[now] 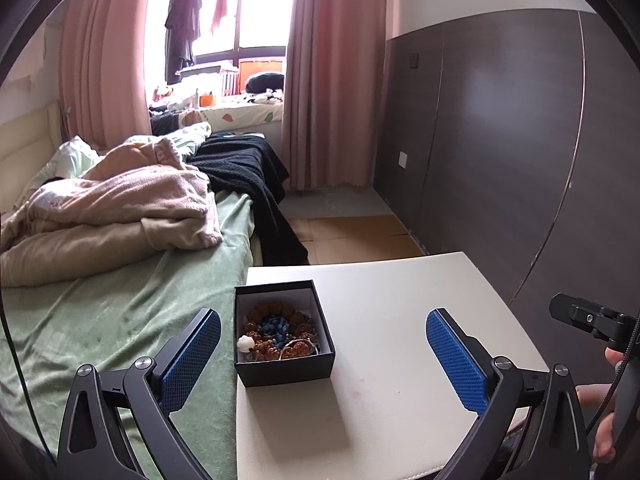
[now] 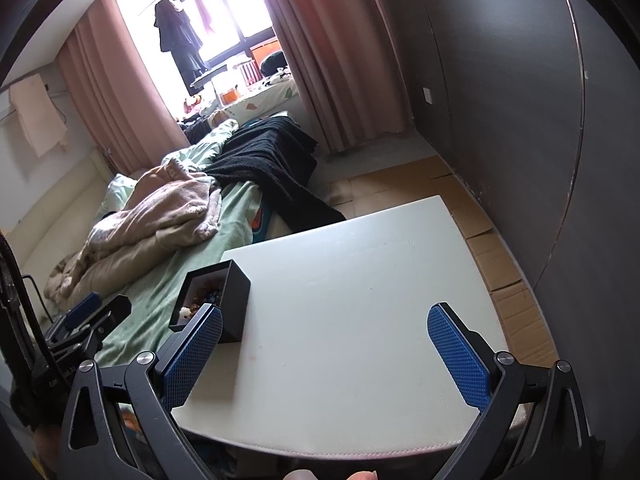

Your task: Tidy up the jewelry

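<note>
1. The bed (image 1: 120, 300) fills the left of the room, spread with a green sheet; a pinkish-beige blanket (image 1: 120, 208) lies heaped on it and a black blanket (image 1: 248, 176) hangs over its far edge.
2. The white tabletop (image 1: 380, 360) stands hard against the bed's side, and almost all of it is bare.
3. A small black box (image 1: 284, 332) sits open at the tabletop's left edge, next to the bed. Its walls are white on the inside.
4. In the box lies the jewelry: a ring of knobbly brown beads (image 1: 276, 320), a knot of blue beads (image 1: 276, 326) in the middle of it, a small white charm (image 1: 245, 344) at the near left corner, and a thin silver hoop (image 1: 298, 346) toward the front.
5. The left gripper (image 1: 324, 354) hovers near the box, its blue-padded jaws spread wide and holding nothing; the box sits between them, nearer the left one.
6. The right gripper (image 2: 326, 356) hangs over the bare tabletop, jaws likewise released and empty; the box (image 2: 224, 300) is just beyond its left jaw.
7. No readable writing shows on the box or the jewelry.
</note>
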